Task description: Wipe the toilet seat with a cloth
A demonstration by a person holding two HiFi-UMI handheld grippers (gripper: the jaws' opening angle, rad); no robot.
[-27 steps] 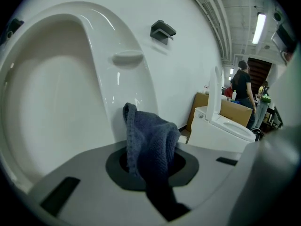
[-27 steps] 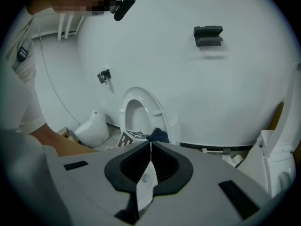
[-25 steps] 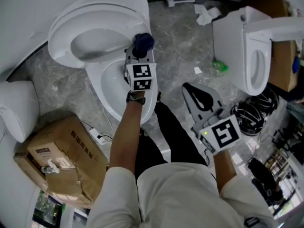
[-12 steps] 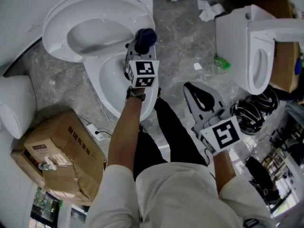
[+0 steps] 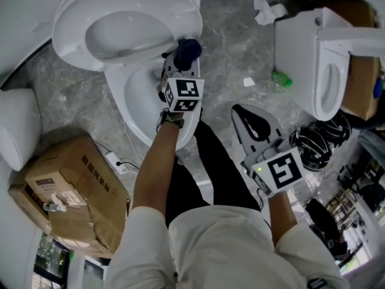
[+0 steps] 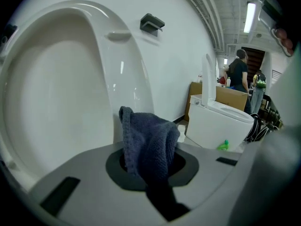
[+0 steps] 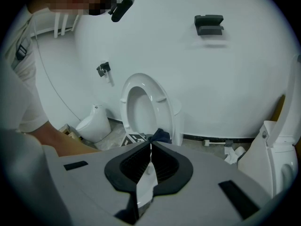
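Note:
A white toilet stands with its seat and lid (image 5: 126, 17) tipped up against the wall; the bowl rim (image 5: 127, 98) lies below it. My left gripper (image 5: 180, 62) is shut on a dark blue cloth (image 5: 188, 49), which hangs bunched at the rim's right rear, near the hinge. In the left gripper view the cloth (image 6: 149, 142) stands up from the shut jaws, with the raised seat (image 6: 56, 84) close behind it. My right gripper (image 5: 252, 122) is shut and holds nothing, over the floor beside the person's leg. The right gripper view looks past that gripper (image 7: 150, 147) to the toilet (image 7: 143, 102).
A second toilet (image 5: 319, 65) stands at the right, with coiled cables (image 5: 316, 143) in front of it. A cardboard box (image 5: 72, 191) and a small white toilet (image 5: 18, 131) are at the left. A green bottle (image 5: 278, 77) and paper scraps (image 5: 267, 11) lie on the floor.
My left gripper has sunk a little with the cloth, closer to the bowl's rear rim. The right gripper has hardly shifted.

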